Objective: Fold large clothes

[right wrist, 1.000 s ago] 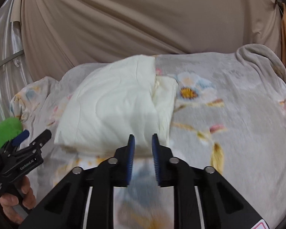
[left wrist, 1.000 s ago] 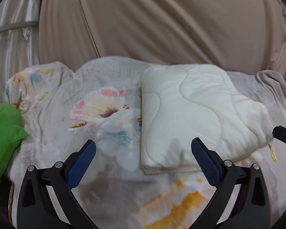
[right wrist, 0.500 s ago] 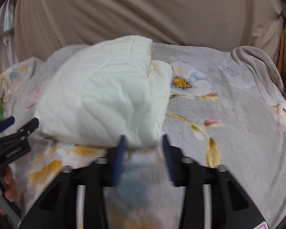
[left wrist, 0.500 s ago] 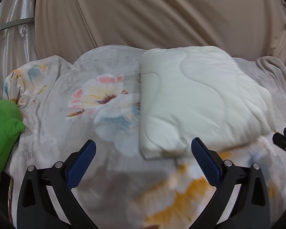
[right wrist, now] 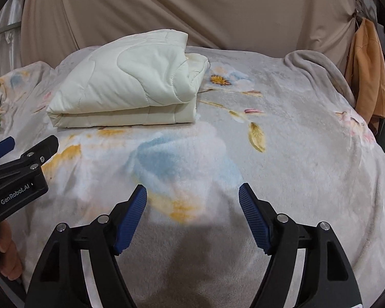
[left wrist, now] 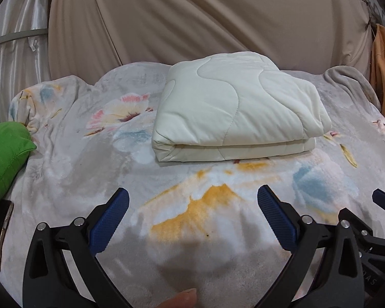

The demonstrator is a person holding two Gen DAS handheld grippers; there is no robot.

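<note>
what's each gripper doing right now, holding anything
left gripper: open, holding nothing
right gripper: jaws opening, nothing between them; quilt lies folded, untouched

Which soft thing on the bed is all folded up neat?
The cream quilt. It sits in a tidy layered stack, while the floral blanket is spread flat beneath it and the green pillow is just lying there.

The folded cream quilt (left wrist: 237, 113) lies on the floral blanket (left wrist: 89, 179) (green cushion (left wrist: 5, 159) at left), beyond the left gripper (left wrist: 192, 220), jaws spread wide.
</note>
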